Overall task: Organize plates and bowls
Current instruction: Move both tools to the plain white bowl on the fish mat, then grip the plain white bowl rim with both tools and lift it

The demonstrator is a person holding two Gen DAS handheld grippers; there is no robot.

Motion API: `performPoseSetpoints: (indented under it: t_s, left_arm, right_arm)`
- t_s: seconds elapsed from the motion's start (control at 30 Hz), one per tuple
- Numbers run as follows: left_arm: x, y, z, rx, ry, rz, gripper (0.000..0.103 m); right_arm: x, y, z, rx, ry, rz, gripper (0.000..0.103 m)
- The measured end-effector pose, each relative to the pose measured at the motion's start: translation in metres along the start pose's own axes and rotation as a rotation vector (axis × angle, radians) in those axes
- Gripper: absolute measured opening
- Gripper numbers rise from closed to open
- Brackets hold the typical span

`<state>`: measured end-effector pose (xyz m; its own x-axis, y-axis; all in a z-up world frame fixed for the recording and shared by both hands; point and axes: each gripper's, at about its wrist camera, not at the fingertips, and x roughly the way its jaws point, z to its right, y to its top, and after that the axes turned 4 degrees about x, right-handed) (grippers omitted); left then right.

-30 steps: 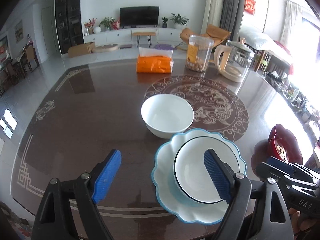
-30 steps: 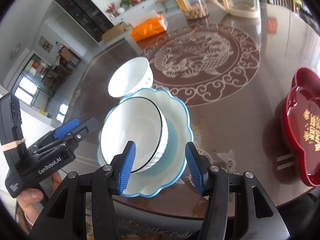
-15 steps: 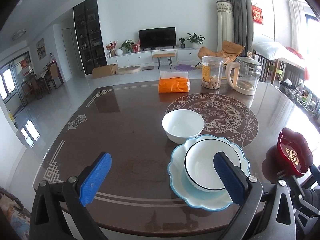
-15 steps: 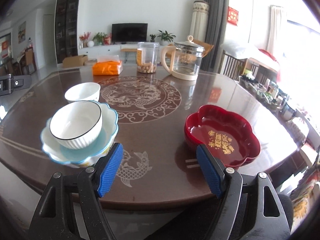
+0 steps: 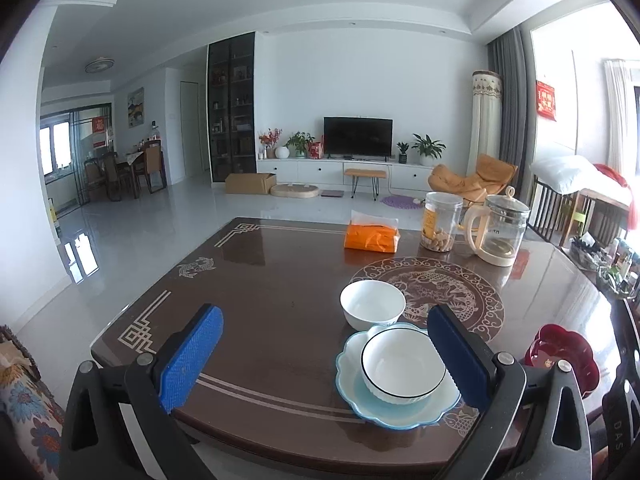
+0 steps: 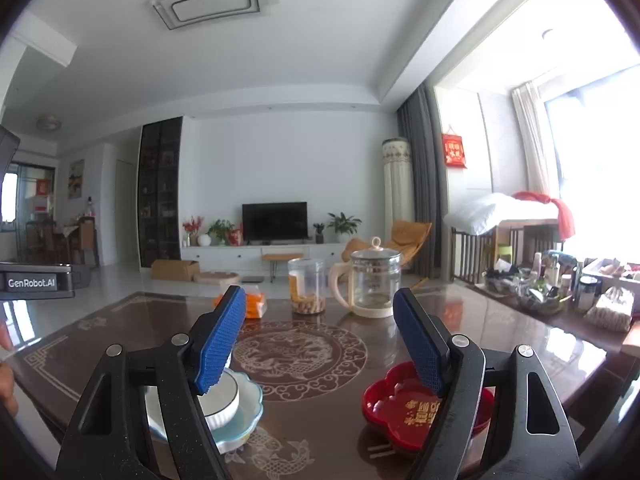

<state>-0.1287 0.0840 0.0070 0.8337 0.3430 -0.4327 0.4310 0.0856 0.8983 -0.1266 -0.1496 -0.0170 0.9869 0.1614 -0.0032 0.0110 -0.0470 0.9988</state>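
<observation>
**Bowl nested in plate at the near table edge, both grippers wide and empty**

A black-rimmed bowl (image 5: 403, 365) sits inside a scalloped blue plate (image 5: 404, 410) near the front edge of the dark table (image 5: 260, 292). A plain white bowl (image 5: 372, 309) stands just behind the plate, its base touching or nearly touching the plate's far rim; which one cannot be told. To the right, apart from the stack, a red dish (image 5: 560, 356) with gold characters rests on the table, also close to the front edge.

The left gripper (image 5: 324, 356) is held above and in front of the table with its blue pads spread wide and nothing between them. Its right pad overlaps the plate's right side in the left wrist view, but it is well above the dishes. The right gripper (image 6: 320, 340) is likewise spread wide and holds nothing. From its camera the stacked bowl (image 6: 222, 400) and plate (image 6: 244, 416) show low on the left, partly hidden behind the left finger, and the red dish (image 6: 404, 412) low on the right behind the right finger.

Farther back on the table stand an orange tissue pack (image 5: 372, 237), a clear jar (image 5: 440, 222) with snacks in the bottom, and a glass kettle (image 5: 500, 230) with a cream handle. A round dragon inlay (image 5: 436, 294) marks the table centre.
</observation>
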Motion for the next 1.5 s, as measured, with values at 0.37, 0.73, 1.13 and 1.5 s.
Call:
performPoseSetpoints:
  t_s: [0.37, 0.73, 1.13, 1.5]
  left_arm:
    - [0.064, 0.005, 0.000, 0.148, -0.080, -0.073, 0.102]
    - [0.156, 0.024, -0.039, 0.152, -0.182, -0.184, 0.102]
    - [0.307, 0.053, -0.027, 0.110, -0.439, -0.680, 0.101]
    - [0.387, 0.025, -0.002, 0.104, -0.374, -0.958, 0.065]
  right_arm:
    - [0.019, -0.017, -0.038, -0.138, 0.042, -0.139, 0.083]
    - [0.094, -0.005, -0.080, -0.261, 0.084, -0.313, 0.082]
    - [0.308, -0.022, -0.080, 0.184, 0.440, -1.159, 0.082]
    - [0.389, -0.108, -0.098, 0.297, 0.289, -1.489, 0.047]
